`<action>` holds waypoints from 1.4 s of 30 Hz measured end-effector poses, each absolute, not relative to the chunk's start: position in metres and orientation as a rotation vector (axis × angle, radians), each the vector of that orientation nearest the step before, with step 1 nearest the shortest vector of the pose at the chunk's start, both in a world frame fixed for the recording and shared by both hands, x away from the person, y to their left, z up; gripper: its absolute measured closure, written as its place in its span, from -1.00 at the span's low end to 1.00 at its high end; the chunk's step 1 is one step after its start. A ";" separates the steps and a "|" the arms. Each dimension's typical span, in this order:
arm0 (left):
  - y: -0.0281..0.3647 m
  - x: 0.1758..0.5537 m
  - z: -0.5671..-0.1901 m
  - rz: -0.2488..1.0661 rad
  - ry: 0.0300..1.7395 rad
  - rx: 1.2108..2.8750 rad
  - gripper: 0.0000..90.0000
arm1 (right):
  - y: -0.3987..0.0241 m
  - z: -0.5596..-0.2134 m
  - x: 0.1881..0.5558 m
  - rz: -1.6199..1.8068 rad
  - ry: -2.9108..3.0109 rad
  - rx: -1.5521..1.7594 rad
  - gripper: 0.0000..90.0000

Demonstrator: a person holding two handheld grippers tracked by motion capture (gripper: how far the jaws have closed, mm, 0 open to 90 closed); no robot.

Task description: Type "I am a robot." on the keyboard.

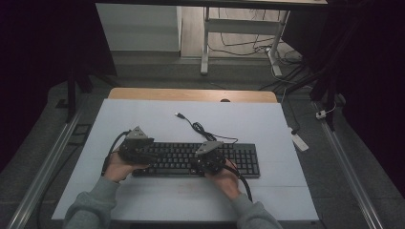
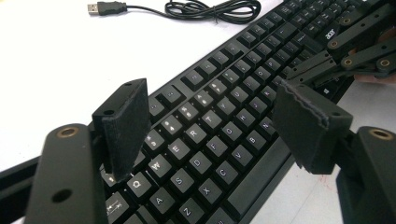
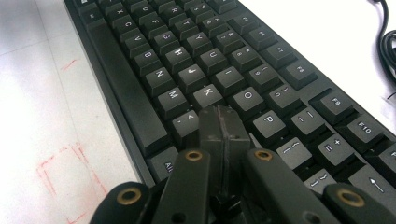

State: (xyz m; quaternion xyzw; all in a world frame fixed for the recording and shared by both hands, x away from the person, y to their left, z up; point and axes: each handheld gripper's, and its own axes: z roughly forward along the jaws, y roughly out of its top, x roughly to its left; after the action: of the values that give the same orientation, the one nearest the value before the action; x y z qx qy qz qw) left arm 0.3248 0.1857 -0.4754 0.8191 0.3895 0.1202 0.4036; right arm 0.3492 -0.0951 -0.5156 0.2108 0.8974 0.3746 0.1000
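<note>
A black keyboard (image 1: 239,160) lies across the middle of the white mat (image 1: 143,119), its keys facing up. Its USB cable (image 1: 203,129) runs in a loose coil behind it to a free plug (image 1: 179,115). My left gripper (image 1: 143,150) hovers over the keyboard's left end. In the left gripper view this gripper (image 2: 215,123) stands open above the letter keys (image 2: 196,135), with nothing between the pads. My right gripper (image 1: 208,160) is over the keyboard's middle. In the right gripper view it (image 3: 220,123) is shut, pads pressed together and empty, with the tip down at the keys beside K (image 3: 207,95).
A wooden table edge (image 1: 191,94) runs behind the mat. A power strip (image 1: 300,141) lies on the floor to the right, and desk legs (image 1: 205,43) with cables stand beyond. Faint red marks (image 3: 60,172) show on the mat in front of the keyboard.
</note>
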 end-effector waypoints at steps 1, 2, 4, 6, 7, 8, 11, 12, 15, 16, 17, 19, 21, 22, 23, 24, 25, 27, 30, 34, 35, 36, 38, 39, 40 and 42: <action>0.186 0.325 -0.475 0.303 0.983 2.068 -0.38 | -0.095 -0.515 0.349 1.109 2.649 0.620 0.99; 0.186 0.325 -0.475 0.304 0.981 2.068 -0.38 | -0.096 -0.514 0.349 1.111 2.646 0.617 0.99; 0.186 0.325 -0.475 0.307 0.982 2.065 -0.38 | -0.098 -0.512 0.348 1.150 2.624 0.617 0.99; 0.187 0.325 -0.475 0.305 0.989 2.061 -0.38 | -0.102 -0.507 0.348 1.178 2.599 0.622 0.99; 0.188 0.325 -0.475 0.307 0.990 2.062 -0.38 | -0.106 -0.504 0.349 1.190 2.584 0.620 0.98; 0.188 0.326 -0.476 0.306 0.993 2.061 -0.38 | -0.109 -0.502 0.349 1.197 2.569 0.630 0.92; 0.188 0.326 -0.477 0.307 0.998 2.061 -0.38 | -0.118 -0.498 0.349 1.206 2.539 0.659 0.72; 0.188 0.326 -0.477 0.306 0.999 2.059 -0.38 | -0.122 -0.497 0.350 1.211 2.529 0.667 0.66; 0.189 0.326 -0.478 0.306 1.011 2.048 -0.38 | -0.132 -0.494 0.350 1.231 2.504 0.690 0.53; 0.190 0.325 -0.479 0.306 1.013 2.046 -0.38 | -0.135 -0.494 0.350 1.237 2.497 0.697 0.49; 0.190 0.325 -0.479 0.307 1.017 2.046 -0.38 | -0.138 -0.494 0.350 1.237 2.495 0.700 0.47; 0.190 0.323 -0.481 0.307 1.019 2.046 -0.38 | -0.144 -0.493 0.350 1.232 2.486 0.702 0.42; 0.192 0.322 -0.482 0.305 1.024 2.042 -0.38 | -0.149 -0.492 0.351 1.234 2.476 0.717 0.38; 0.192 0.321 -0.482 0.303 1.028 2.038 -0.38 | -0.151 -0.492 0.352 1.242 2.472 0.720 0.37; 0.193 0.320 -0.483 0.305 1.031 2.035 -0.38 | -0.153 -0.491 0.352 1.245 2.469 0.721 0.36; 0.194 0.319 -0.482 0.304 1.035 2.032 -0.38 | -0.155 -0.491 0.352 1.245 2.465 0.719 0.35; 0.195 0.318 -0.482 0.308 1.034 2.031 -0.38 | -0.156 -0.491 0.352 1.251 2.463 0.717 0.34; 0.197 0.317 -0.482 0.307 1.037 2.019 -0.38 | -0.158 -0.490 0.352 1.245 2.465 0.714 0.31; 0.199 0.315 -0.481 0.306 1.042 2.004 -0.37 | -0.162 -0.489 0.351 1.241 2.462 0.705 0.29; 0.200 0.312 -0.481 0.312 1.032 2.004 -0.37 | -0.168 -0.488 0.349 1.238 2.456 0.709 0.27; 0.200 0.310 -0.482 0.312 1.036 2.001 -0.37 | -0.170 -0.488 0.348 1.234 2.452 0.709 0.27; 0.201 0.308 -0.482 0.312 1.029 2.004 -0.37 | -0.174 -0.488 0.346 1.227 2.451 0.711 0.26; 0.201 0.304 -0.482 0.312 1.023 2.007 -0.37 | -0.180 -0.488 0.343 1.218 2.442 0.715 0.26; 0.201 0.302 -0.482 0.314 1.018 2.008 -0.37 | -0.185 -0.487 0.341 1.212 2.434 0.729 0.25; 0.202 0.299 -0.483 0.318 1.016 2.009 -0.37 | -0.189 -0.487 0.339 1.212 2.429 0.732 0.25; 0.204 0.294 -0.484 0.324 1.015 2.009 -0.37 | -0.201 -0.487 0.335 1.209 2.412 0.747 0.25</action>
State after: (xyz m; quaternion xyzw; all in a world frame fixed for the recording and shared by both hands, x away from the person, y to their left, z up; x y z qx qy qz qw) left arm 0.2936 0.2044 -0.4842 0.8018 0.4050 0.1292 0.4201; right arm 0.3355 -0.2007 -0.4870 0.2629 0.8490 0.4257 0.1701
